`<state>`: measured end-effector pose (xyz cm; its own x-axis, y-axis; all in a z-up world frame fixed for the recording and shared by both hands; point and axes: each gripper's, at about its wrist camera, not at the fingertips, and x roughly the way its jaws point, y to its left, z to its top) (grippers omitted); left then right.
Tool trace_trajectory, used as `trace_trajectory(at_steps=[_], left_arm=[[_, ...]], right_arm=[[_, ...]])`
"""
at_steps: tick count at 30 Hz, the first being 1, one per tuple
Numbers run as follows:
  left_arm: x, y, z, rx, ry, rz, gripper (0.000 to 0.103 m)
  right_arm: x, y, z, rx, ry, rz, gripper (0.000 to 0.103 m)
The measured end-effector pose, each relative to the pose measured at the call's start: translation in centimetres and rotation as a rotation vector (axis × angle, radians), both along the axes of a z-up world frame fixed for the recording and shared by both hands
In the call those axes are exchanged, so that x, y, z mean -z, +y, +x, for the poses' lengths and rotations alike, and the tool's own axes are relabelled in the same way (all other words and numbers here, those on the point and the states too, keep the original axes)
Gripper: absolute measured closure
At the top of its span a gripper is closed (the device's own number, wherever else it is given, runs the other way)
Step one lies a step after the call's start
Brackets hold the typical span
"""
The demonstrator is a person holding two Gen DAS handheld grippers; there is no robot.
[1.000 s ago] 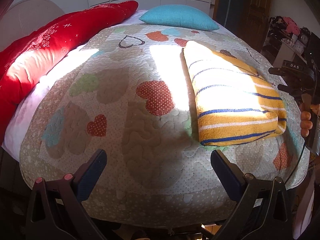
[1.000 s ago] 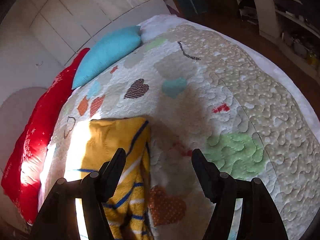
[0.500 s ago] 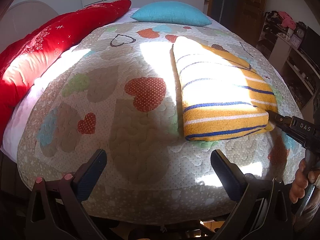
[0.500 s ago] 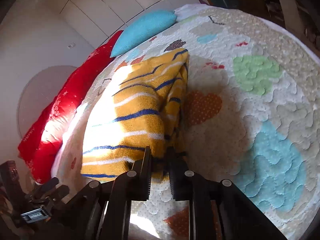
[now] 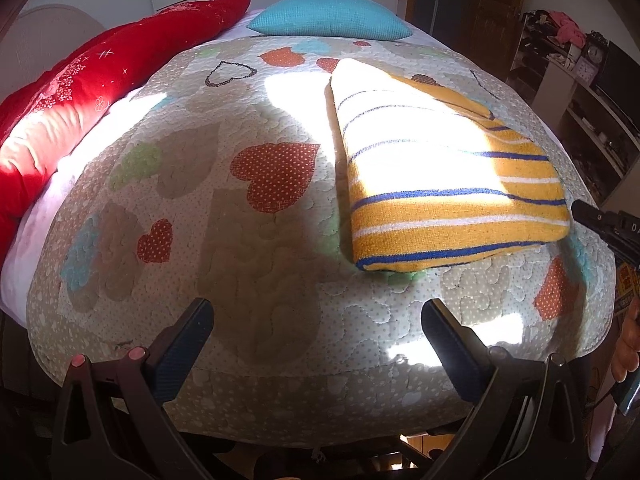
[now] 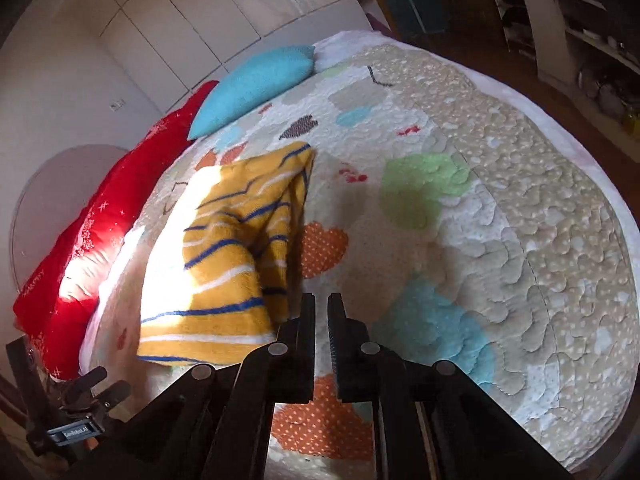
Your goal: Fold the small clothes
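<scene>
The folded striped cloth is lying on the bed, its long axis running toward the pillow. The right tongs, closed with nothing between them, are sitting just beside its near right corner. The left tongs, wide apart and empty, are hovering farther off at the bed's foot.

Garment: mustard-yellow knit with thin blue and white stripes.
Quilt: pale beige-grey, stitched in wavy lines, scattered with white dots and heart patches.
Heart patches: orange-red with white dots; others plain green, light blue or taupe; one dark outline only.
Pillow: plain turquoise, waffle texture.
Duvet: bright red with small white star and flower marks.
Sheet: white, edging the quilt.
Wardrobe doors: glossy cream-white panels.
Tongs: left tongs black with dark blue pads; right tongs black.
</scene>
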<state>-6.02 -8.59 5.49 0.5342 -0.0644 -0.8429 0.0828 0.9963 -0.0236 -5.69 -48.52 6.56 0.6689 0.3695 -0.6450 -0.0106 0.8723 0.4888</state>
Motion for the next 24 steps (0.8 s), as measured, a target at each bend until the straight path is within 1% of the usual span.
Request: trace_trajectory(at_steps=[3, 5, 7, 8, 9, 10, 11, 12, 13, 14, 15, 17, 19, 20, 21, 22, 24], left_arm=[[-0.8, -1.1, 0.8, 0.038, -0.034, -0.001, 0.000], [-1.6, -2.0, 1.8, 0.061, -0.086, -0.003, 0.000], [-1.9, -3.2, 3.2, 0.088, -0.134, 0.003, 0.000], [-1.8, -3.8, 4.0, 0.103, -0.143, 0.000, 0.000], [-1.4, -4.4, 4.8, 0.117, -0.136, 0.000, 0.000], [-0.6, -4.9, 5.7, 0.126, -0.111, 0.006, 0.000], [0.4, -5.4, 6.6, 0.132, -0.073, 0.014, 0.000], [1.4, -5.6, 7.3, 0.135, -0.030, 0.018, 0.000], [2.4, -5.6, 7.7, 0.134, 0.007, 0.010, 0.000], [3.0, -5.2, 7.8, 0.126, 0.030, -0.017, 0.000], [3.4, -4.7, 7.8, 0.111, 0.039, -0.053, 0.000], [4.0, -3.7, 7.8, 0.087, 0.057, -0.130, 0.000], [4.5, -3.0, 7.9, 0.084, 0.067, -0.185, 0.000], [4.6, -3.0, 7.9, 0.084, 0.065, -0.196, 0.000], [4.6, -3.0, 7.8, 0.086, 0.060, -0.197, 0.000], [4.7, -3.0, 7.7, 0.087, 0.052, -0.199, 0.000], [4.8, -3.2, 7.4, 0.095, 0.040, -0.196, 0.000]], right_arm=[[-2.1, 1.3, 0.8, -0.026, -0.078, 0.033, 0.094], [-2.8, 2.6, 2.6, -0.066, -0.089, 0.045, 0.094], [-2.5, 3.9, 5.3, -0.127, -0.074, 0.115, 0.094], [-1.6, 4.4, 6.8, -0.177, -0.042, 0.162, 0.092], [-0.4, 5.0, 8.3, -0.213, 0.014, 0.200, 0.092], [1.1, 5.3, 9.6, -0.200, 0.074, 0.191, 0.095], [2.2, 5.2, 10.3, -0.147, 0.109, 0.122, 0.103], [2.5, 5.0, 10.5, -0.118, 0.098, 0.079, 0.103], [2.1, 4.8, 10.3, -0.097, 0.076, 0.071, 0.103], [1.5, 4.7, 9.9, -0.061, 0.061, 0.056, 0.103], [0.5, 4.8, 9.3, -0.025, 0.037, 0.014, 0.093], [-1.5, 5.5, 8.4, 0.004, -0.037, -0.083, 0.092], [-2.6, 5.9, 8.1, -0.033, -0.079, -0.083, 0.085], [-2.7, 6.3, 8.4, -0.056, -0.080, -0.073, 0.077], [-2.5, 6.5, 8.9, -0.074, -0.073, -0.064, 0.073], [-1.9, 6.8, 9.3, -0.089, -0.060, -0.057, 0.072], [0.3, 6.7, 10.0, -0.088, 0.004, -0.048, 0.072]])
